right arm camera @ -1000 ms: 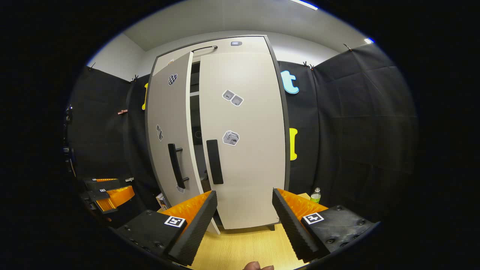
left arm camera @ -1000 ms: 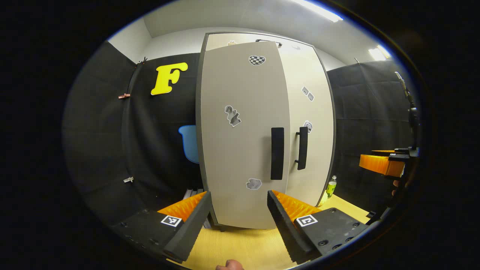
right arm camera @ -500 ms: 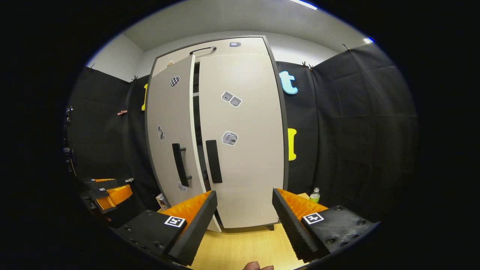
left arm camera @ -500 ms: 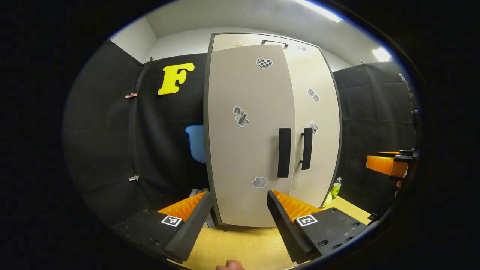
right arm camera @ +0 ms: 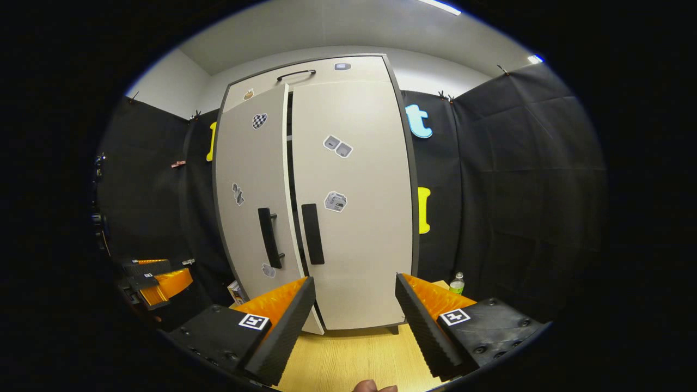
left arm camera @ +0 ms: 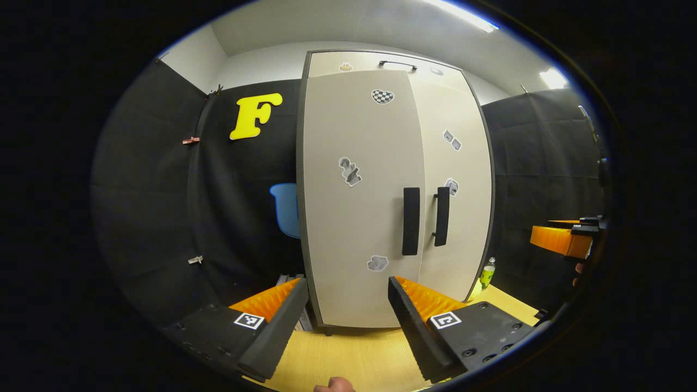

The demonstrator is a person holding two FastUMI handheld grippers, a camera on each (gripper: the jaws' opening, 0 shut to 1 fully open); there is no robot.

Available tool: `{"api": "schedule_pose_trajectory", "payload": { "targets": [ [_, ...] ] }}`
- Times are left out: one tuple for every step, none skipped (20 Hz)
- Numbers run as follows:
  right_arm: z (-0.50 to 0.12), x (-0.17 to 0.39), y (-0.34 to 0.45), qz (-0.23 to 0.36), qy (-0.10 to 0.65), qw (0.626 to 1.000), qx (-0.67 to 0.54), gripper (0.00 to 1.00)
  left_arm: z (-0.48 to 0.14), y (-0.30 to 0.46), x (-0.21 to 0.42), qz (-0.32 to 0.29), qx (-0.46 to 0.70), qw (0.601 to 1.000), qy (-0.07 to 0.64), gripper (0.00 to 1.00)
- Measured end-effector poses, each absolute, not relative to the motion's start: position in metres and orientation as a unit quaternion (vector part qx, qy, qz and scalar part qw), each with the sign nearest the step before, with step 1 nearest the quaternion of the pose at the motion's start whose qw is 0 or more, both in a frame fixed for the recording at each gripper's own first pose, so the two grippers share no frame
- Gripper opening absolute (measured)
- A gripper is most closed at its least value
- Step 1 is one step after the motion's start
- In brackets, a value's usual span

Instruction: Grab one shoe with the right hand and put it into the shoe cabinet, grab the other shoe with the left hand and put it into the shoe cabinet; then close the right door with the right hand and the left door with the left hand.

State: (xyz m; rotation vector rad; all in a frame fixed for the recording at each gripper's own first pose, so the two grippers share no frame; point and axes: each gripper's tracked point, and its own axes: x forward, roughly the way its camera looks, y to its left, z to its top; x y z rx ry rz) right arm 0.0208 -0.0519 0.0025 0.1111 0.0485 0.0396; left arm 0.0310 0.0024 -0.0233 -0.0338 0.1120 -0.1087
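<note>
We see the shoe cabinet [right arm camera: 348, 179], its right door [right arm camera: 356, 218] shut and left door [right arm camera: 256, 201] slightly ajar.

Your light comes from long white ceiling strips [left arm camera: 463, 13], which blow out to pure glare at the top right of the left gripper view. The tall beige two-door cabinet [right arm camera: 354, 218] is evenly lit and sharp, its straight sides bowed outward by the fisheye lens. The black cloth wall [right arm camera: 517, 190] swallows light and looks dim. Near you, the pale yellow wooden floor [right arm camera: 354, 359] is bright, with soft shadow under the cabinet.
</note>
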Motion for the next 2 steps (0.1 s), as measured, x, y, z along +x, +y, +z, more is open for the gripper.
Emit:
{"api": "schedule_pose_trajectory", "payload": {
  "targets": [
    [0.0029, 0.0206, -0.0519, 0.02, 0.024, 0.998, 0.055, 0.98, -0.0244, 0.004, 0.029, -0.054, -0.017, 0.997, 0.057, 0.94],
    [0.0032, 0.0197, -0.0511, 0.02, 0.024, 0.998, 0.055, 0.98, -0.0243, 0.0032, 0.0289, -0.054, -0.018, 0.997, 0.057, 0.94]
  ]
}}
